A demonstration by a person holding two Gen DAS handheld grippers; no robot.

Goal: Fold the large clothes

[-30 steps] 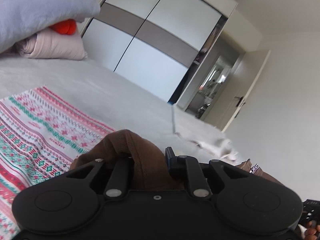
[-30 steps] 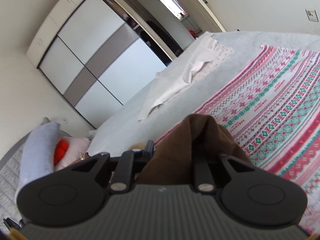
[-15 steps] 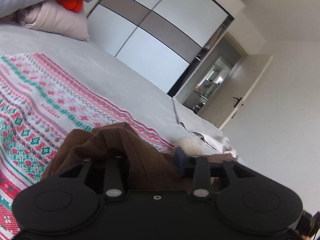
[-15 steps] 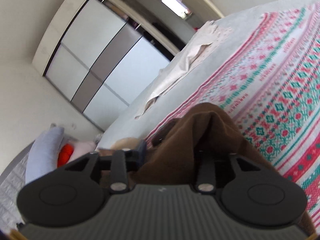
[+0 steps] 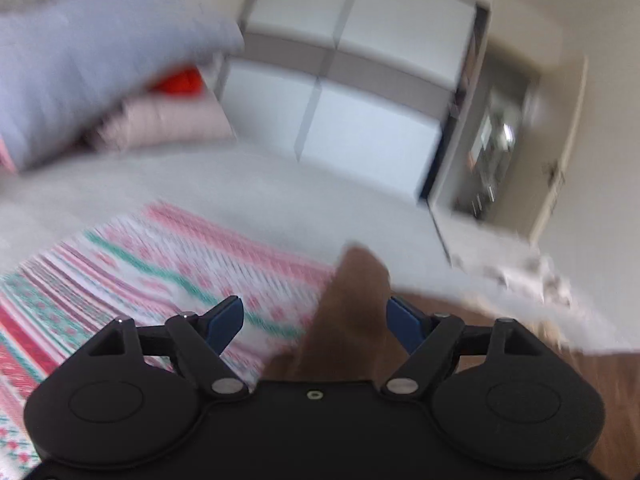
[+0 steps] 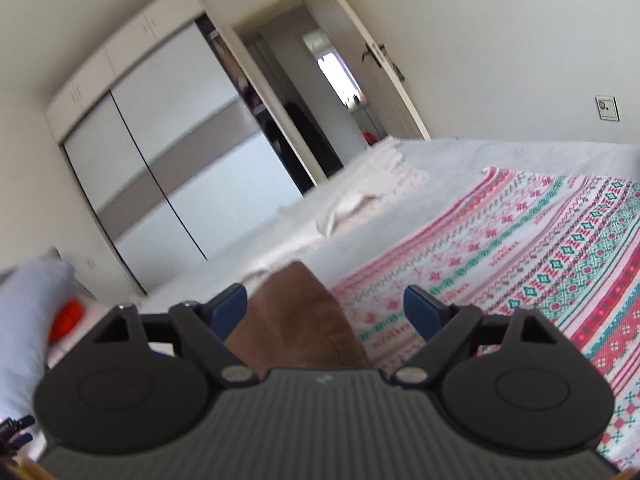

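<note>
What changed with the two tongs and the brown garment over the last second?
Both tongs opened: the left tongs and right tongs, shut on the brown garment a second ago, now stand with jaws wide apart, the cloth loose between them. The left view is blurred, so that hand is moving. The patterned blanket, bed and wardrobe stayed put.

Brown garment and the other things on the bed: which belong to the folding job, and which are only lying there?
Job: brown garment; left gripper, open; right gripper, open.

Lying about: patterned blanket; white cloth; grey pillow; pink pillow.
</note>
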